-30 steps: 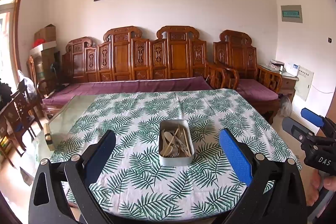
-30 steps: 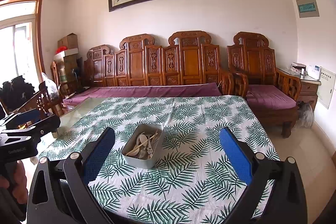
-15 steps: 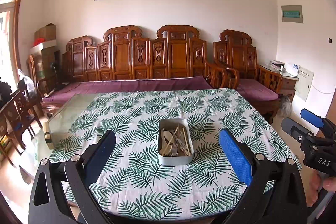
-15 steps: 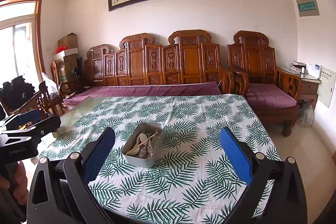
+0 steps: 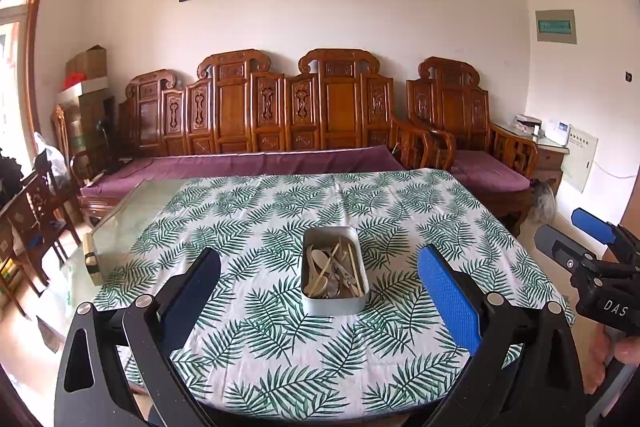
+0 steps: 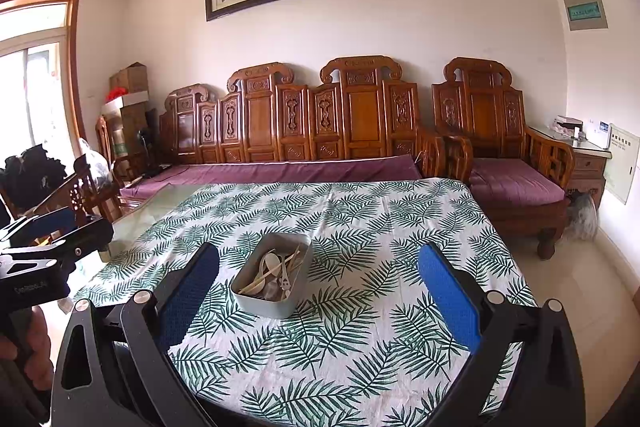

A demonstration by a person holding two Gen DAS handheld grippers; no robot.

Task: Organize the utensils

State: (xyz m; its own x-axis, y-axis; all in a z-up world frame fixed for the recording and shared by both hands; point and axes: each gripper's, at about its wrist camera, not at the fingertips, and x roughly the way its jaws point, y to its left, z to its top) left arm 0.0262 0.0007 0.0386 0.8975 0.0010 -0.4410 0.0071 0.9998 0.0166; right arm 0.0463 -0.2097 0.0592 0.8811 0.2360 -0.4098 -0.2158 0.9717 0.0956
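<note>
matt metal tin point(image 5: 333, 301) on leaf-print cloth point(image 5: 280, 347) (glossy glass table point(image 5: 120, 227) beneath); carved, polished wood bench point(image 5: 280, 107).

Tablecloth point(image 5: 280, 339): white, green fern-leaf print. Tin point(image 5: 334, 301): grey. Tongs point(image 5: 320, 291) pads point(image 5: 450, 297): blue. Sofa cushion point(image 5: 248, 163): purple.

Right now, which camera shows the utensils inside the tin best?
Left wrist: it looks squarely down into the tin, utensils spread lengthwise. The right wrist sees the same tin angled and off-centre, utensils overlapping more.
</note>
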